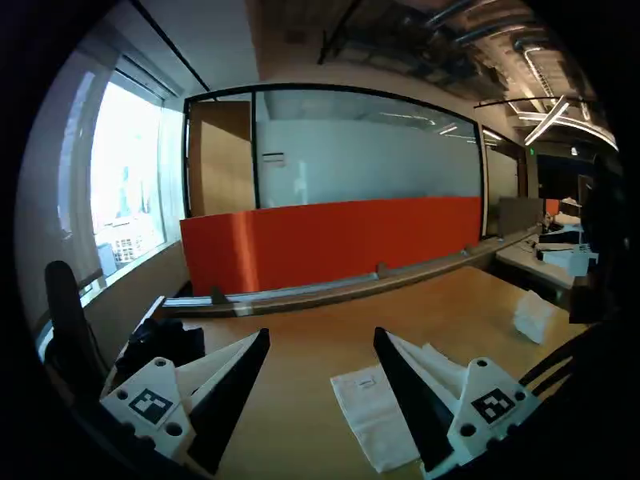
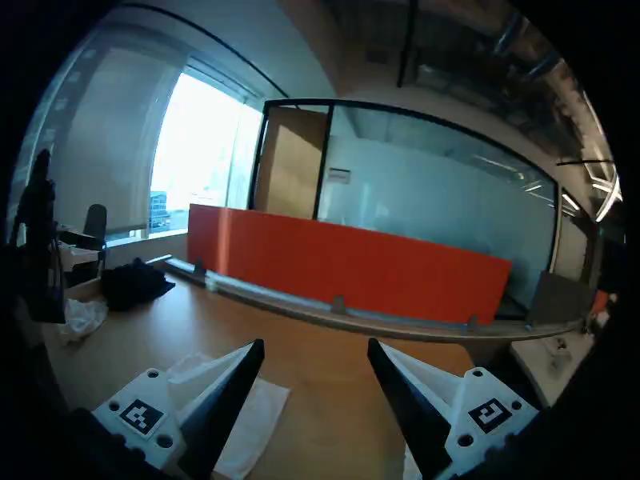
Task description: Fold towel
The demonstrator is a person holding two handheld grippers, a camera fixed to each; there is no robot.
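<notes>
A white towel (image 1: pixel 376 408) lies flat on the wooden desk (image 1: pixel 320 352), low and right of centre in the left gripper view, partly behind the right finger. My left gripper (image 1: pixel 320 376) hangs open above the desk, nothing between its fingers. In the right gripper view the same white towel (image 2: pixel 256 412) lies on the desk at lower left, partly hidden by the left finger. My right gripper (image 2: pixel 316 384) is open too, held above the bare desk (image 2: pixel 336 384) with nothing in it.
An orange partition (image 1: pixel 336 240) and a metal rail (image 1: pixel 336 290) run along the desk's far edge. A black bundle (image 2: pixel 136 282) and a crumpled white cloth (image 2: pixel 84 316) sit at the left in the right gripper view. Another white cloth (image 1: pixel 534 314) lies far right. A dark chair (image 1: pixel 68 320) stands left.
</notes>
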